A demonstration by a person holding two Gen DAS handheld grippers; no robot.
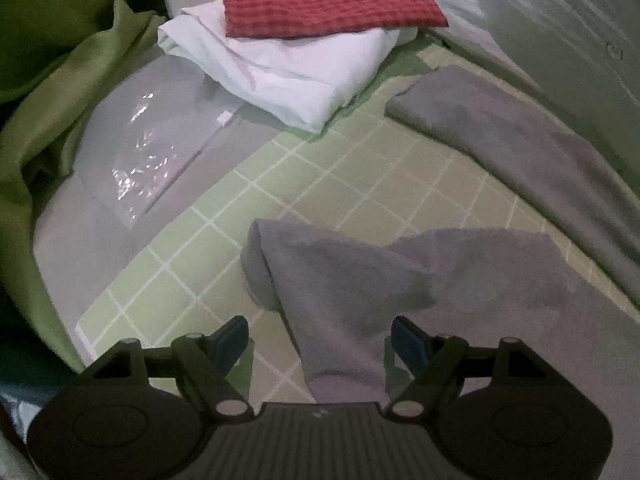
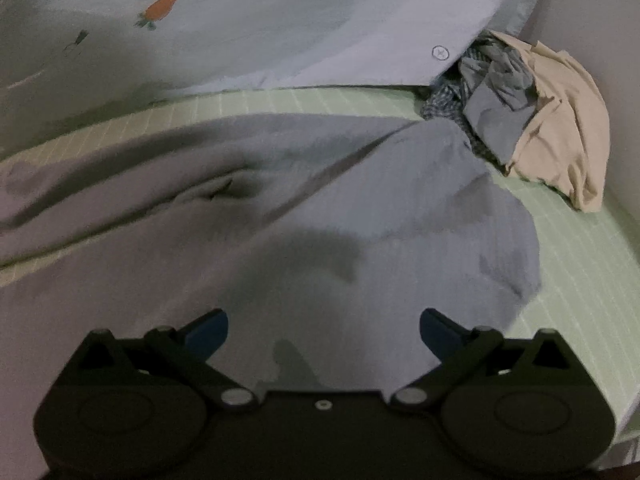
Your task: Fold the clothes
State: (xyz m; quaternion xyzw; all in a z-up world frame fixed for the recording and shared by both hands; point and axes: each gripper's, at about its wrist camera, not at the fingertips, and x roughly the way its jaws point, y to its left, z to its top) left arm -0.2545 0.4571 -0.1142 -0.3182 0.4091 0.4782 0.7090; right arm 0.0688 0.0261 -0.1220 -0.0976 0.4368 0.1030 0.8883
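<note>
Nearest me in the left wrist view is my left gripper [image 1: 320,340], its blue-tipped jaws spread apart, pinching nothing; a strip of the grey garment [image 1: 360,280] runs up between them without either pad pressing on it. That cloth lies rumpled on the green checked sheet [image 1: 340,168], one end rolled into a thick fold at its left edge. Another grey stretch [image 1: 520,152] lies flat further right. To the left sits a clear plastic bag [image 1: 144,160], with a green curtain-like cloth [image 1: 60,92] beyond it. Furthest off is a folded white garment [image 1: 288,72] with a folded red checked cloth [image 1: 320,4] on top.

In the right wrist view my right gripper [image 2: 324,330] hangs over the same grey garment [image 2: 280,200], jaws at their widest and gripping nothing, the fabric wrinkled below them. Past it lies the green sheet [image 2: 280,100], then a heap of unfolded clothes [image 2: 540,120], beige, grey and checked, at the right. Behind is a pale quilt [image 2: 280,20] with a carrot print [image 2: 162,6].
</note>
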